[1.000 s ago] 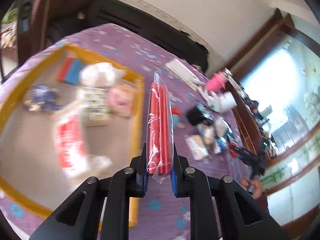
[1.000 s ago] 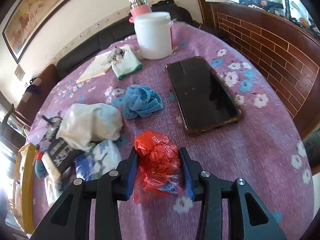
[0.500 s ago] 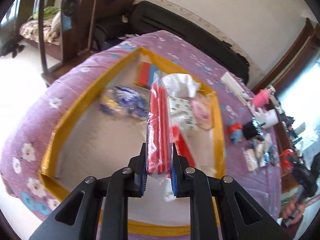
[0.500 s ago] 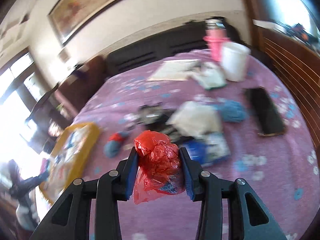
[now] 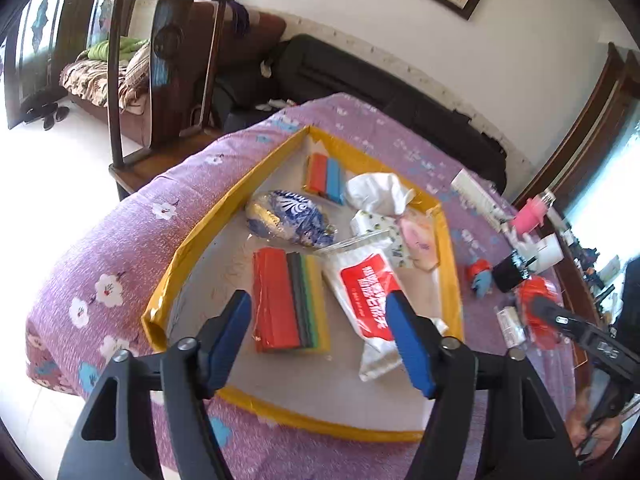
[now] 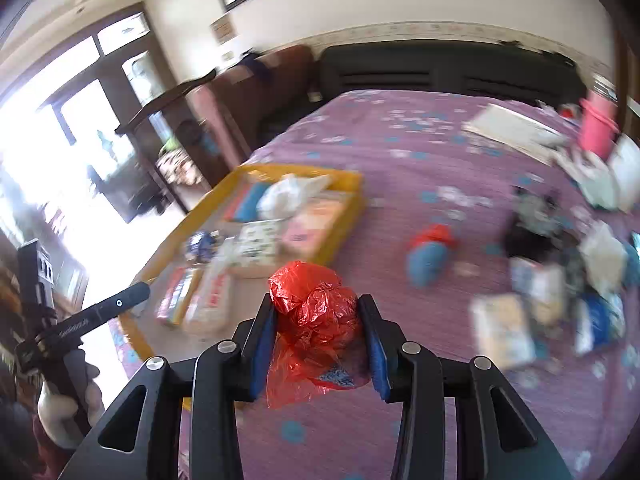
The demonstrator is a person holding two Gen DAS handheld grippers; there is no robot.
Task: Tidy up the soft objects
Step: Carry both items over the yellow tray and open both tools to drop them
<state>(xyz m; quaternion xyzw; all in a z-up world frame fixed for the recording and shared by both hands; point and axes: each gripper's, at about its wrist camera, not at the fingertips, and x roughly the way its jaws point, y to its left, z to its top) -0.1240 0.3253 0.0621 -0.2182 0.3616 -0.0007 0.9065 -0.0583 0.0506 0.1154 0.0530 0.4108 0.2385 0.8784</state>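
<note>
My left gripper (image 5: 320, 336) is open and empty above the yellow-rimmed tray (image 5: 192, 240). A bagged stack of red and coloured sponge cloths (image 5: 288, 300) lies flat in the tray just beyond its fingers. My right gripper (image 6: 316, 340) is shut on a crumpled red plastic bag (image 6: 314, 308) and holds it above the purple cloth, right of the tray (image 6: 348, 216). The tray also holds a white pack with a red label (image 5: 370, 292), a blue-white bundle (image 5: 288, 218) and a white bag (image 5: 376, 192).
Loose soft items lie on the purple flowered tablecloth (image 6: 400, 160) right of the tray: a red-and-blue bundle (image 6: 430, 250), a black pouch (image 6: 528, 236), several packets (image 6: 504, 330). A pink bottle (image 6: 598, 128) stands far right. A wooden chair (image 5: 160, 80) stands behind the table.
My left gripper opened and let go of the red sponge-cloth pack, which now lies flat in the tray. My right gripper swung left toward the tray with the red bag.
</note>
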